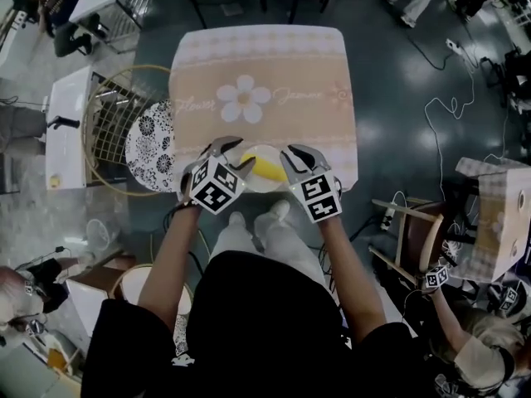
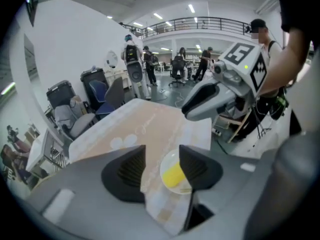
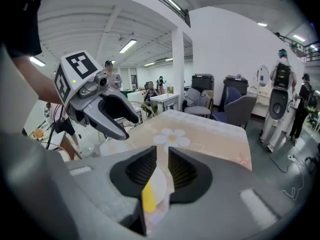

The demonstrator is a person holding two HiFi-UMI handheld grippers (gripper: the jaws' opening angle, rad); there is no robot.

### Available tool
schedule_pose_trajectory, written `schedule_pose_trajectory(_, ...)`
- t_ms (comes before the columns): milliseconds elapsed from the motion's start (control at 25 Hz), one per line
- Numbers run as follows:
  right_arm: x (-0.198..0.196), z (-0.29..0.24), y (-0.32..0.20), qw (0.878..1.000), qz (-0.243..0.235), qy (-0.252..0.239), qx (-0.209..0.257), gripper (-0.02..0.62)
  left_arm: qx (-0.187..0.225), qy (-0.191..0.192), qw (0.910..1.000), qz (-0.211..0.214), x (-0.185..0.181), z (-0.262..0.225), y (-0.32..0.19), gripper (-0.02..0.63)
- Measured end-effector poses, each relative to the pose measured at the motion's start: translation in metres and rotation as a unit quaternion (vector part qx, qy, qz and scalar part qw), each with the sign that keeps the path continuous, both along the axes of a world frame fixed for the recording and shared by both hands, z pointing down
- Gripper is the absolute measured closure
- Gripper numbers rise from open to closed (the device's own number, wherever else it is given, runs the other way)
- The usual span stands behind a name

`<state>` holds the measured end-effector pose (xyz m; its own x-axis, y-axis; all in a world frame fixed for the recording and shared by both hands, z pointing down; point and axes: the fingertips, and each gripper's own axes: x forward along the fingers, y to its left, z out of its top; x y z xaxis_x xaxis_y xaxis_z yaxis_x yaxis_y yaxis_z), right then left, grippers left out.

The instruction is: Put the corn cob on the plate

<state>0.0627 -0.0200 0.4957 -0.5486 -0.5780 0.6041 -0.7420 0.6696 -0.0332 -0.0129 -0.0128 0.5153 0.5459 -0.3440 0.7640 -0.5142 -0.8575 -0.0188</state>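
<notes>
As the yellow corn cob [image 1: 267, 168] lies on the white plate [image 1: 259, 186] at the near edge of the table [image 1: 274, 56], about midway along it, both claws hover above it empty: the left gripper [image 2: 162, 159] with its jaws spread, the right gripper [image 3: 162, 156] with its jaws nearly together, a narrow slit between them and nothing pinched. Judged from this, the placing looks done and only taking the hands away is left. In the head view the grippers cover both sides of the plate; in each gripper view a jaw cuts off part of the cob, so whether it rests wholly inside the rim cannot be made out
</notes>
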Motion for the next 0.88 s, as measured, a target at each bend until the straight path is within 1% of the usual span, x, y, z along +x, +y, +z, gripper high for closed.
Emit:
schedule_pose_trajectory(40,-0.001,-0.012,-0.003,1.0,0.009,-0.006,0.009,0.525,0.008,0.006,0.9999,0.002,-0.001,-0.009,-0.001,0.383)
schedule_pose_trajectory(120,-0.004,-0.033,-0.006,0.999,0.025,-0.013,0.03,0.529,0.021,0.02,0.9996,0.005,-0.003,-0.026,-0.001,0.395)
schedule_pose_trajectory(280,-0.009,-0.066,-0.004,0.997,0.046,-0.021,0.064,0.549,0.034,0.059,0.9977,0.001,-0.011,-0.052,0.005,0.415)
schedule_pose_trajectory(400,-0.014,-0.084,0.004,0.995,0.056,-0.022,0.082,0.575,0.052,0.083,0.9952,0.0,-0.014,-0.068,0.009,0.467)
schedule_pose_trajectory(600,-0.025,-0.104,0.012,0.992,0.067,-0.024,0.101,0.592,0.08,0.111,0.9906,0.007,-0.016,-0.1,0.01,0.54)
schedule_pose_trajectory(840,-0.035,-0.127,0.03,0.989,0.078,-0.026,0.126,0.594,0.096,0.134,0.9861,0.016,-0.019,-0.124,0.03,0.598)
schedule_pose_trajectory(880,-0.037,-0.131,0.033,0.988,0.08,-0.028,0.13,0.594,0.099,0.138,0.9853,0.015,-0.021,-0.128,0.033,0.598)
